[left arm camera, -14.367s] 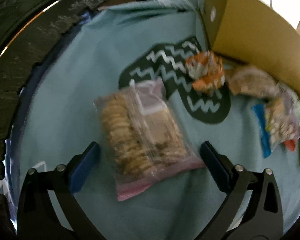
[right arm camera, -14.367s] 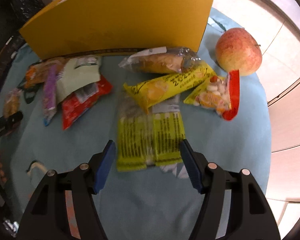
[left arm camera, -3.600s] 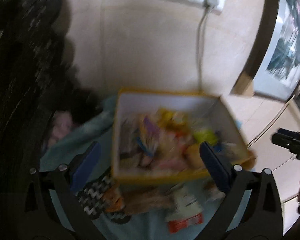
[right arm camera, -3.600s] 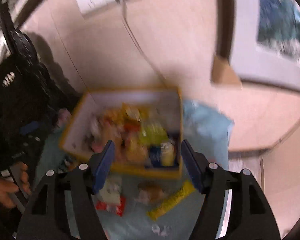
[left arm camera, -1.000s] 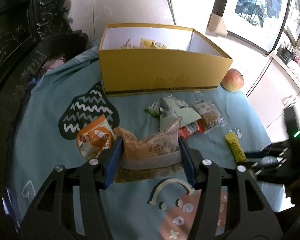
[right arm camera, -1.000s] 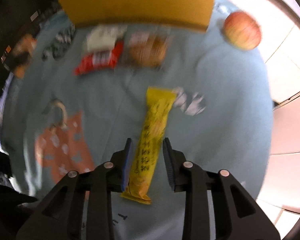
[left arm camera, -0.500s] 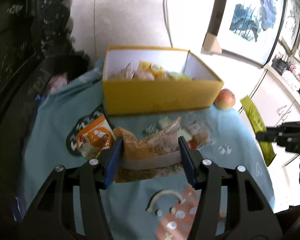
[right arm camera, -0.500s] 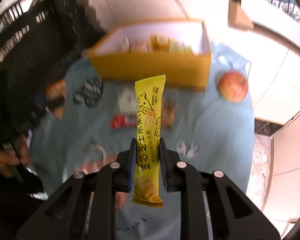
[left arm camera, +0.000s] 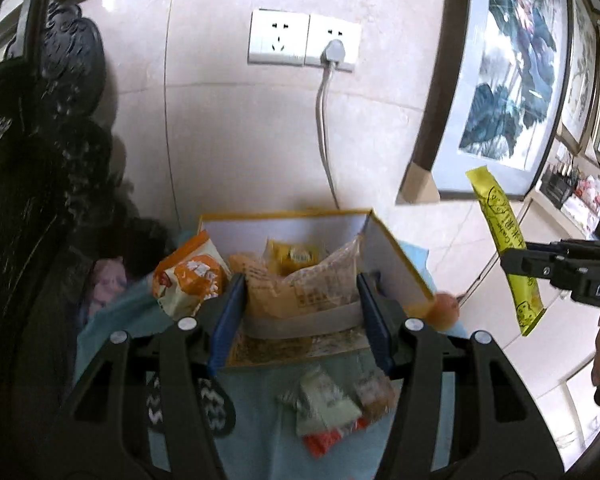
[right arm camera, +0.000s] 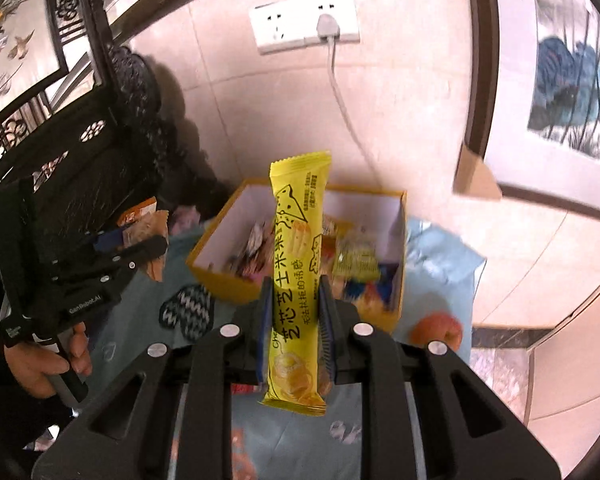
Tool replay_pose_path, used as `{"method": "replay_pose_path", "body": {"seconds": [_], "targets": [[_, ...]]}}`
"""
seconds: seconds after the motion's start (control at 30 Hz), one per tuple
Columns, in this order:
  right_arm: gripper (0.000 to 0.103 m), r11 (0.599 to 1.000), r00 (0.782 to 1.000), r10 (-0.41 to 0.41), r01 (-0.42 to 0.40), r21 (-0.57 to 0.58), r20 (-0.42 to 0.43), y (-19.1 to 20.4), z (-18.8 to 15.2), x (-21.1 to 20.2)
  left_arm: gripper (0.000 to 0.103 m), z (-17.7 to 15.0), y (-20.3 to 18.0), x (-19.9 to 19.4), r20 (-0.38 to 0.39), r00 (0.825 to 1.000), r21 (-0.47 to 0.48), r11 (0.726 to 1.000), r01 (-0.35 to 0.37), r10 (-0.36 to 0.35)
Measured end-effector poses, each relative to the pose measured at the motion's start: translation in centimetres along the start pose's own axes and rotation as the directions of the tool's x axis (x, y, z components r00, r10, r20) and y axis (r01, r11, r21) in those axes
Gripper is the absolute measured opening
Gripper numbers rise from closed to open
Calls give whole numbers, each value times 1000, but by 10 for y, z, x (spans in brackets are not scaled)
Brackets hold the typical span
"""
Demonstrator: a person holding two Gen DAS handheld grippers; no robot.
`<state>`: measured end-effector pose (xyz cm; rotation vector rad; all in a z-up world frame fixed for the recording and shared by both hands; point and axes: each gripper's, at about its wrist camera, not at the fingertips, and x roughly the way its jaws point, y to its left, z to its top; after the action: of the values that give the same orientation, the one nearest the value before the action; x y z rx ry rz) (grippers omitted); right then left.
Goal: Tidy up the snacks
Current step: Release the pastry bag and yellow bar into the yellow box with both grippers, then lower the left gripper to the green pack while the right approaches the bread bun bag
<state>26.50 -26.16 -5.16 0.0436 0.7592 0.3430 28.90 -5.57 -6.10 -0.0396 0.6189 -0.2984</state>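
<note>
My left gripper (left arm camera: 300,284) is shut on a clear bag of brown pastry (left arm camera: 300,280), held in the air in front of the yellow box (left arm camera: 284,214). An orange packet (left arm camera: 188,276) hangs against its left finger. My right gripper (right arm camera: 294,292) is shut on a long yellow snack bar packet (right arm camera: 296,240), held upright before the same box (right arm camera: 220,276). Several snacks lie inside the box. From the left wrist view the right gripper (left arm camera: 540,260) and its yellow packet (left arm camera: 500,232) hang at the far right. The right wrist view has the left gripper (right arm camera: 140,248) at the left.
A green-white packet (left arm camera: 324,404), a red one (left arm camera: 324,440) and a brown one (left arm camera: 374,392) lie on the teal cloth (left arm camera: 260,420). An apple (right arm camera: 436,330) sits right of the box. Behind are a wall socket (left arm camera: 304,38) with a cord, dark carved furniture (left arm camera: 40,160) and framed pictures.
Both grippers have risen off the cloth with their packets. The right jaws closed on the yellow packet and lifted it. The box now shows its inside, and the wall fills the upper views.
</note>
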Motion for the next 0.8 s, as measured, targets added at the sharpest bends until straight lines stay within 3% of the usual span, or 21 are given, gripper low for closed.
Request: {"method": "replay_pose_path", "body": {"seconds": [0.2,0.23,0.27,0.3,0.33,0.4,0.5,0.67,0.8], "targets": [[22,999,998,-39,39,14,49,-14,54,25,58,48,-2,27,27,999,-1,1000,-21,21],[30,999,998,-40,40,18,51,-18,64,34,66,59,-3,38,28,999,6,999,-43,43],[58,998,998,-52,51,30,27,-22,73,45,78,65,-3,49,14,998,9,998,-55,55],[67,996,997,-76,76,42,-4,-27,77,56,94,70,1,64,-18,997,-2,997,-80,80],[68,994,995,-100,101,46,-26,-30,77,63,95,71,5,70,-29,995,-16,995,-97,96],[68,993,994,-107,109,51,-38,-32,68,66,95,66,15,76,-59,993,-45,994,-101,98],[68,993,993,-109,110,41,-45,-31,45,64,95,47,26,67,-44,991,-31,991,-129,128],[68,992,988,-105,112,55,-113,-28,-4,70,95,-6,51,62,-106,978,-47,982,-186,180],[68,991,974,-97,113,67,-204,-23,-58,84,95,-60,67,61,-188,968,-109,976,-187,165]]}}
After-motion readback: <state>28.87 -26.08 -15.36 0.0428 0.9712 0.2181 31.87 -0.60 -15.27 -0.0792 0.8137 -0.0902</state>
